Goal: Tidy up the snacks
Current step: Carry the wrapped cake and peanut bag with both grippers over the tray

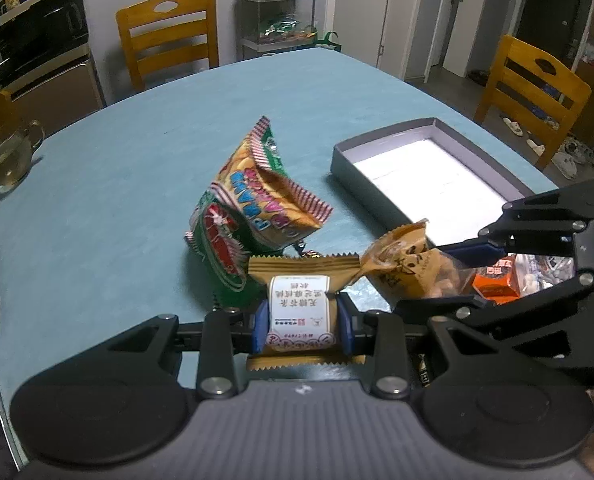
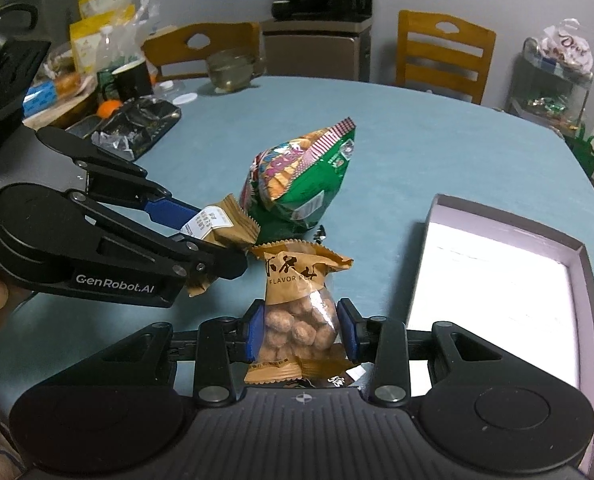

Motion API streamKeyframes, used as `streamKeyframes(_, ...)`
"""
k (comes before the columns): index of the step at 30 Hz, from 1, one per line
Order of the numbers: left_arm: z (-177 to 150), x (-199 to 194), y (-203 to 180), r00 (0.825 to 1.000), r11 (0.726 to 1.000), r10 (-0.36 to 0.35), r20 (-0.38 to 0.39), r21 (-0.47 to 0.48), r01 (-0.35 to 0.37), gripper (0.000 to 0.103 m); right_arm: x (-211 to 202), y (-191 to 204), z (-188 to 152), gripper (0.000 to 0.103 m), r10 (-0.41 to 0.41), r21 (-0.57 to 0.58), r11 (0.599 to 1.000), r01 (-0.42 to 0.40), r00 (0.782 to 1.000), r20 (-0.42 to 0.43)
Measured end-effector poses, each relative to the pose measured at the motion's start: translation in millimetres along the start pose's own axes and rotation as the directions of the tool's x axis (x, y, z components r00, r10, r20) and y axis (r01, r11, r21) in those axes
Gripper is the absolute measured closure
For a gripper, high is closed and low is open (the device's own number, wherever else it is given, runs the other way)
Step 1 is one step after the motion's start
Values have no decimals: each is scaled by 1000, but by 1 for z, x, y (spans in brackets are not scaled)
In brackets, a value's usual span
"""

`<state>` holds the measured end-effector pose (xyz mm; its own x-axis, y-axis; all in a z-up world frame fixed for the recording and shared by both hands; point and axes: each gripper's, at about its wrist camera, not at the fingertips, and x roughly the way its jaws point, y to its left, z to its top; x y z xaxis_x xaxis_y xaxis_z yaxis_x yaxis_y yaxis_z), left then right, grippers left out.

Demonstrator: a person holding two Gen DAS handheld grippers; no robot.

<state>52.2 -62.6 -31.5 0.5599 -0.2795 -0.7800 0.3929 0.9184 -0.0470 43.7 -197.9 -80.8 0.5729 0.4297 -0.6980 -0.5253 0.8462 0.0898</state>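
Gripping brown foil-wrapped cake packet with white label [image 1: 300,312], left gripper [image 1: 303,322] blue pads [image 1: 260,326] pressed on both sides, above blue tablecloth [image 1: 117,184]. Right gripper [image 2: 302,330] clamps brown-topped clear peanut bag [image 2: 299,320]. Green-orange puffed snack bag [image 1: 253,200] lies at 12 o'clock of both. Open grey cardboard box with white floor [image 1: 429,168] at 2 o'clock of left gripper, near.

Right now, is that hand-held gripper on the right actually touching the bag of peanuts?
Touching. In the right wrist view, the right hand-held gripper has both blue pads pressed against the sides of the peanut bag, with no gap on either side.
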Motion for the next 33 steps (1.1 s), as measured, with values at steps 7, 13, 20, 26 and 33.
streamKeyframes(7, 8, 4, -11, 1000, 999, -27, 10, 21, 27, 72, -6, -5, -2, 65, -8, 22, 1000, 8, 1000, 12)
streamKeyframes(13, 15, 5, -18, 999, 999, -41, 31, 22, 40, 72, -15, -16, -7, 67, -32, 55, 998, 31, 999, 28)
streamKeyframes(20, 28, 1, -29, 996, 997, -68, 54, 46, 65, 72, -29, -34, -15, 67, -74, 118, 991, 68, 996, 48)
streamKeyframes(26, 36, 4, -47, 993, 992, -99, 59, 83, 94, 72, -42, -45, -23, 67, -116, 159, 982, 105, 991, 63)
streamKeyframes(33, 44, 9, -66, 989, 986, -130, 66, 114, 122, 72, -58, -58, -34, 67, -174, 209, 965, 156, 982, 70)
